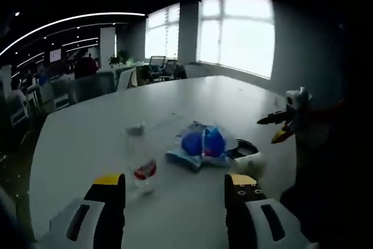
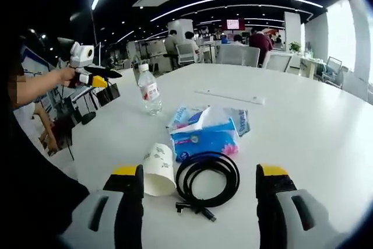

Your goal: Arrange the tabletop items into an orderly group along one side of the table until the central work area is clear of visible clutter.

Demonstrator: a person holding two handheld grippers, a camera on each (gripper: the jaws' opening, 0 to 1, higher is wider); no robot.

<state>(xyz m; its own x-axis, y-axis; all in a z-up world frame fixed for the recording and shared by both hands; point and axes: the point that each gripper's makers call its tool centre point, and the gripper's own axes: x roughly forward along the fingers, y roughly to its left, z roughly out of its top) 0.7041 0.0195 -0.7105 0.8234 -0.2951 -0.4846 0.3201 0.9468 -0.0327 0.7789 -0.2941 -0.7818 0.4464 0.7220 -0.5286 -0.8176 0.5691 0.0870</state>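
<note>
Both views look low across the table (image 2: 326, 121) from opposite sides, sharing bottle (image 2: 150, 90), tissue pack (image 2: 205, 133) and cup (image 2: 158, 169).

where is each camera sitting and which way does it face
Left gripper view: rides on the left gripper, looking across the white table toward the windows, at the water bottle, tissue pack and paper cup; its own open fingers rise from the bottom, and the right gripper enters at the right.
Right gripper view: rides on the right gripper, facing the office, over the paper cup, black cable, tissue pack and water bottle; own fingers open, the left gripper and a hand at the left.
Shared: the same table and clutter, seen from opposite sides.
</note>
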